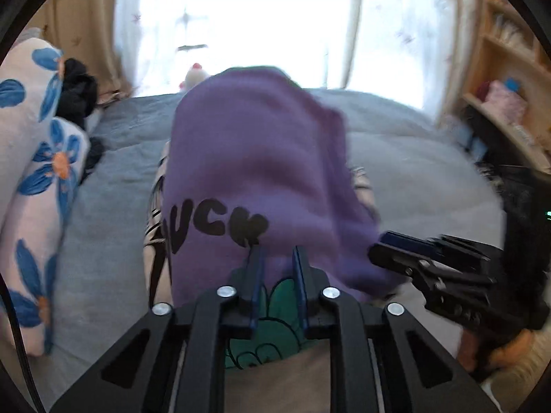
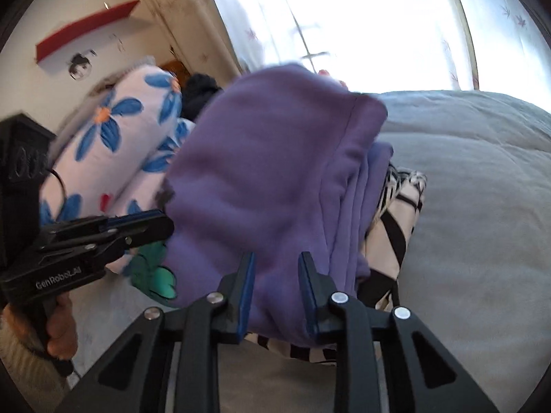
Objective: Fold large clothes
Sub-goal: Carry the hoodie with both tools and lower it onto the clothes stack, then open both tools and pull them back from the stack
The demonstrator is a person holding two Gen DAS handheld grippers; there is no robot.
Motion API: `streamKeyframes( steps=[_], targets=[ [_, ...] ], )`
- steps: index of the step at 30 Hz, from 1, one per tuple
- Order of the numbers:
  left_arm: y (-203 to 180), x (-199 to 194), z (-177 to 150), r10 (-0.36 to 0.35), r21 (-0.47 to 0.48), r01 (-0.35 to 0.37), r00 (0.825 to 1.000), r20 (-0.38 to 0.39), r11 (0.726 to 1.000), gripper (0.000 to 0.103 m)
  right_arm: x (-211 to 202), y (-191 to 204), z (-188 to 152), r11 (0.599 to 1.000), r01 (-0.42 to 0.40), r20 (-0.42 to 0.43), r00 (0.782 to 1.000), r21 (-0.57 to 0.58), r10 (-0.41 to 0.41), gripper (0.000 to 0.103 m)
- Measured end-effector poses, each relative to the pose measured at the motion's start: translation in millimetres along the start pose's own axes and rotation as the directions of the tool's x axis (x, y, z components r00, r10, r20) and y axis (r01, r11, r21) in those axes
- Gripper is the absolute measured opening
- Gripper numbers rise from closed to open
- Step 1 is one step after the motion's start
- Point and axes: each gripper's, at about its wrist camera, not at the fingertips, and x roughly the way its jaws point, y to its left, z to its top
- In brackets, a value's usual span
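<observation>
A purple sweatshirt (image 1: 255,158) with black letters and a green print lies folded in layers on a grey bed, on top of a black-and-white striped garment (image 1: 155,213). My left gripper (image 1: 277,254) is partly open, its near edge between the blue pads. In the right wrist view the sweatshirt (image 2: 275,172) bulges up, and my right gripper (image 2: 277,261) is partly open around its near edge. The left gripper (image 2: 151,222) shows there at the sweatshirt's left side. The right gripper (image 1: 382,247) shows in the left view at its right side.
The grey bed cover (image 2: 475,206) stretches to the right and far side. White pillows with blue flowers (image 1: 38,179) and dark clothes (image 1: 77,93) lie at the left. A bright curtained window (image 1: 261,17) is behind. Wooden shelves (image 1: 506,79) stand at the right.
</observation>
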Motion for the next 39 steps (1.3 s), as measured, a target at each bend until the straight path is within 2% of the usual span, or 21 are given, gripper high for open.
streamKeyframes(
  steps=[1, 2, 3, 6, 9, 14, 15, 17, 18, 19, 20, 22, 24, 26, 33, 36, 39],
  targets=[
    [4, 5, 2, 0.008, -0.031, -0.008, 1.0, -0.005, 0.999, 0.01, 5, 1, -2, 0.999, 0.032, -0.01, 0.999, -0.009, -0.032, 0.019],
    [7, 8, 3, 0.012, -0.048, -0.012, 1.0, -0.008, 0.999, 0.008, 12, -1, -4, 0.996, 0.085, -0.021, 0.996, -0.019, -0.085, 0.007],
    [14, 12, 5, 0.005, -0.083, -0.006, 1.0, -0.019, 0.997, 0.007, 17, -4, -5, 0.991, 0.134, -0.031, 0.99, -0.03, -0.135, 0.003],
    [22, 21, 6, 0.003, -0.124, -0.008, 0.999, -0.041, 0.992, 0.006, 14, -13, -6, 0.989, 0.146, -0.022, 0.989, -0.009, -0.146, 0.002],
    [18, 22, 3, 0.031, -0.109, -0.035, 0.999, -0.04, 0.993, 0.006, 9, -14, -7, 0.989, 0.147, -0.03, 0.989, -0.006, -0.147, 0.002],
    [1, 2, 0, 0.051, -0.099, -0.055, 0.998, -0.045, 0.994, 0.008, -23, -12, -10, 0.991, 0.132, -0.048, 0.99, 0.03, -0.13, 0.008],
    [-2, -5, -2, 0.056, -0.109, -0.062, 0.997, -0.057, 0.992, 0.012, -33, -11, -12, 0.989, 0.142, -0.064, 0.988, 0.027, -0.14, 0.008],
    [-8, -20, -7, 0.067, -0.125, -0.076, 0.995, -0.073, 0.989, 0.029, -54, -9, -17, 0.99, 0.143, -0.073, 0.987, 0.013, -0.142, 0.008],
    [-13, -33, -11, 0.081, -0.131, -0.09, 0.994, -0.075, 0.987, 0.051, -67, -8, -20, 0.989, 0.148, -0.069, 0.987, 0.004, -0.148, 0.008],
    [-18, -47, -15, 0.096, -0.128, -0.103, 0.994, -0.059, 0.986, 0.067, -84, -6, -23, 0.987, 0.161, -0.068, 0.985, -0.006, -0.161, 0.008],
    [-23, -59, -17, 0.107, -0.125, -0.112, 0.993, -0.041, 0.986, 0.071, -102, -6, -27, 0.987, 0.162, -0.069, 0.984, -0.005, -0.162, 0.008],
    [-36, -92, -24, 0.119, -0.117, -0.119, 0.993, -0.003, 0.986, 0.075, -136, -8, -34, 0.989, 0.142, -0.078, 0.987, 0.027, -0.14, 0.012],
    [-50, -127, -31, 0.096, -0.126, -0.093, 0.995, 0.011, 0.988, 0.076, -177, -11, -42, 0.987, 0.139, -0.096, 0.987, 0.078, -0.131, 0.033],
    [-64, -160, -39, 0.081, -0.132, -0.077, 0.996, 0.025, 0.988, 0.079, -212, -10, -49, 0.987, 0.126, -0.088, 0.989, 0.103, -0.117, 0.042],
    [-132, -272, -78, 0.087, -0.04, -0.084, 0.992, 0.09, 0.996, 0.09, -348, 23, -76, 0.982, 0.156, -0.015, 0.988, 0.102, -0.156, 0.042],
    [-160, -310, -98, 0.089, -0.024, -0.087, 0.99, 0.104, 0.996, 0.094, -389, 37, -88, 0.982, 0.168, 0.016, 0.985, 0.089, -0.17, 0.044],
    [-189, -337, -124, 0.083, 0.006, -0.084, 0.991, 0.101, 0.996, 0.094, -418, 48, -106, 0.979, 0.193, 0.028, 0.98, 0.06, -0.195, 0.049]
  ],
)
